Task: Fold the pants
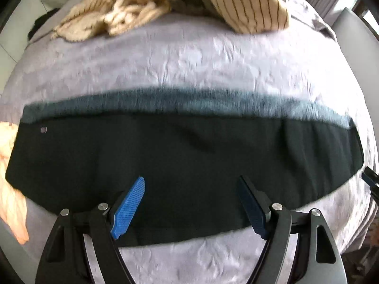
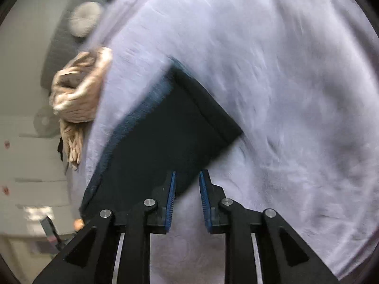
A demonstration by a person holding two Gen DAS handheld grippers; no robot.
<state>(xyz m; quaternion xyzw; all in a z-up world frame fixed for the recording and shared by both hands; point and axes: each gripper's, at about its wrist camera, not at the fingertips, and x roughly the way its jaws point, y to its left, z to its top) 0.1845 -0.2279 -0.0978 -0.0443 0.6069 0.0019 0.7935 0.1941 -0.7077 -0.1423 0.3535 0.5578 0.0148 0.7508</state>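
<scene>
Dark pants (image 1: 184,161) lie flat in a long band across the lavender bedspread (image 1: 180,66), with a lighter teal strip along their far edge. My left gripper (image 1: 191,179) is wide open just above the pants' near edge, holding nothing. In the right wrist view the pants (image 2: 165,127) show one end with its hem near the middle. My right gripper (image 2: 187,174) hovers over the pants' near corner with its jaws partly apart, nothing between them. The right gripper's tip also shows in the left wrist view (image 1: 370,179) at the far right.
A beige knitted garment (image 1: 113,11) and a striped cream cushion (image 1: 246,4) lie at the far side of the bed. A peach cloth (image 1: 11,179) lies at the left. In the right wrist view a beige garment (image 2: 78,90) hangs over the bed's edge, with white drawers (image 2: 30,165) beyond.
</scene>
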